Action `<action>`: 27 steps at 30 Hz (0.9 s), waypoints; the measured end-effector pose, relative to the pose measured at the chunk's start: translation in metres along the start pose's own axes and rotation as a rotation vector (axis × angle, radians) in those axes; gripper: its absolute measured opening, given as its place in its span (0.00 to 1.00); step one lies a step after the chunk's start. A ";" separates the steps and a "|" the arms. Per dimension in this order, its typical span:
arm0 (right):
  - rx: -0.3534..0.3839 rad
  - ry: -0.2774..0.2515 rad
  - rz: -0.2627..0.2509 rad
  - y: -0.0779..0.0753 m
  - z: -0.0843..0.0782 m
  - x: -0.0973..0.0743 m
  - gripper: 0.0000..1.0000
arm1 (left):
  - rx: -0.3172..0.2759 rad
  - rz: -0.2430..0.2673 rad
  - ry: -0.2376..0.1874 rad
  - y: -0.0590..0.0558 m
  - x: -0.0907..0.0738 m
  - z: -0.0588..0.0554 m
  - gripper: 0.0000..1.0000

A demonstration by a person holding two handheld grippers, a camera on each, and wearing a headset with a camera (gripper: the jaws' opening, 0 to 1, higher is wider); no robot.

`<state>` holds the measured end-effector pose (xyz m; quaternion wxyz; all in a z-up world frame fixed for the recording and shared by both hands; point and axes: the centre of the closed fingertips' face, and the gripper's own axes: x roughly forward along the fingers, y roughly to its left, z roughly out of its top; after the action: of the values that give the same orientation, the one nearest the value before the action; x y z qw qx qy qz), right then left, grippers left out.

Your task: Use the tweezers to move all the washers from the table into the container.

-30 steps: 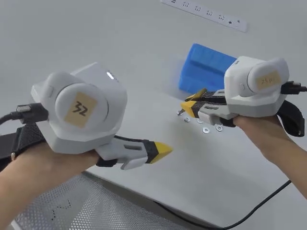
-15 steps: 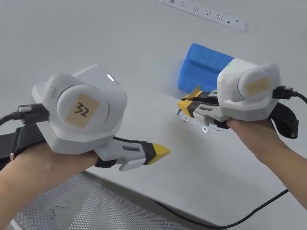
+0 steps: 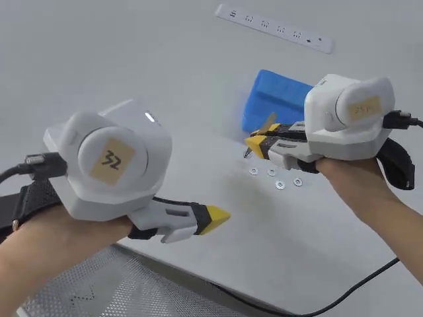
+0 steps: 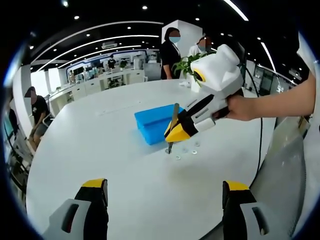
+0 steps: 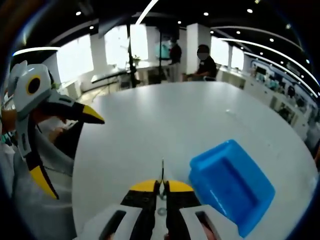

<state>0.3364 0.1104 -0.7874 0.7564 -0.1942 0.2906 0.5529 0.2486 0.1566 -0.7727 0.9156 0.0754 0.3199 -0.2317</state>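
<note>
Left hand-held gripper [image 3: 220, 216] marked "32", right [image 3: 256, 142] pinching tweezers [image 4: 174, 114]

Your bench [image 3: 317, 251]: white top, rounded near edge. Blue container [image 3: 274, 105] sits far right, open side up. Four washers [image 3: 280, 185] in sight, flat in a loose row just near of it, none touching. White power strip [image 3: 274, 28] lies at the far side.

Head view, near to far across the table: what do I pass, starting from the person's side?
left gripper → washers → blue container → power strip. The right gripper, shut on the tweezers, overlaps the washers and container, so it is left out.
</note>
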 end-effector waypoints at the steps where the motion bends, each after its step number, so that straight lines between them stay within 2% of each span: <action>1: -0.008 -0.004 -0.008 -0.001 0.002 -0.003 0.02 | 0.000 -0.006 -0.001 -0.001 0.000 0.001 0.98; 3: -0.037 0.000 -0.014 -0.002 0.003 -0.006 0.02 | -0.001 -0.010 -0.003 -0.002 0.000 0.002 0.98; 8: -0.041 0.002 -0.007 -0.001 0.005 -0.013 0.02 | 0.017 -0.006 0.000 -0.002 -0.001 0.003 0.99; 15: -0.043 -0.015 -0.011 -0.003 0.015 -0.020 0.02 | 0.032 0.003 0.024 -0.001 -0.003 -0.003 0.98; 27: -0.058 -0.043 -0.032 -0.024 0.034 -0.022 0.02 | 0.012 0.003 0.041 0.000 -0.003 -0.008 0.99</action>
<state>0.3623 0.1081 -0.7476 0.7652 -0.2090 0.2548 0.5530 0.2424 0.1603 -0.7777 0.9088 0.0861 0.3369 -0.2305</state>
